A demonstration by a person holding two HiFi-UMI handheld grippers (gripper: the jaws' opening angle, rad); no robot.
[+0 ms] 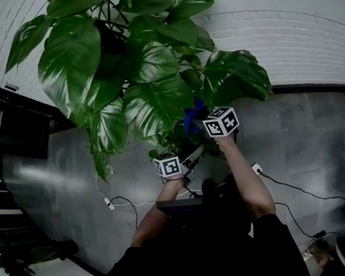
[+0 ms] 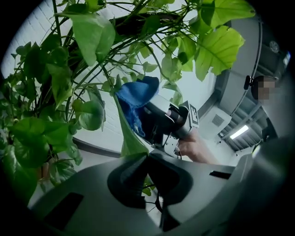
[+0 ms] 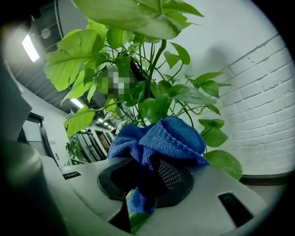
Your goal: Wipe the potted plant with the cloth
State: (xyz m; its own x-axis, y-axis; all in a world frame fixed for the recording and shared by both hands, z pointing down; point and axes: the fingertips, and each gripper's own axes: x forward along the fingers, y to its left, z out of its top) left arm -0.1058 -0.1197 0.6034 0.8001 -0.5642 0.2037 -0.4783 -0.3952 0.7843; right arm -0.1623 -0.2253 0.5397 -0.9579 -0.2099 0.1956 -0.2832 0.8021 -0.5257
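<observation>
The potted plant spreads big green, pale-streaked leaves over both grippers. My left gripper reaches up under the foliage; in the left gripper view its jaws are shut on the base of a long narrow leaf. My right gripper is shut on the bunched blue cloth, which bulges over the jaws. The cloth rests against the upper part of that same leaf. A strip of green leaf shows under the cloth between the right jaws. The pot is hidden.
A white brick wall stands behind the plant. Cables and a white plug lie on the grey floor. Dark furniture is at the left, with a small plant below it. A person stands at the right.
</observation>
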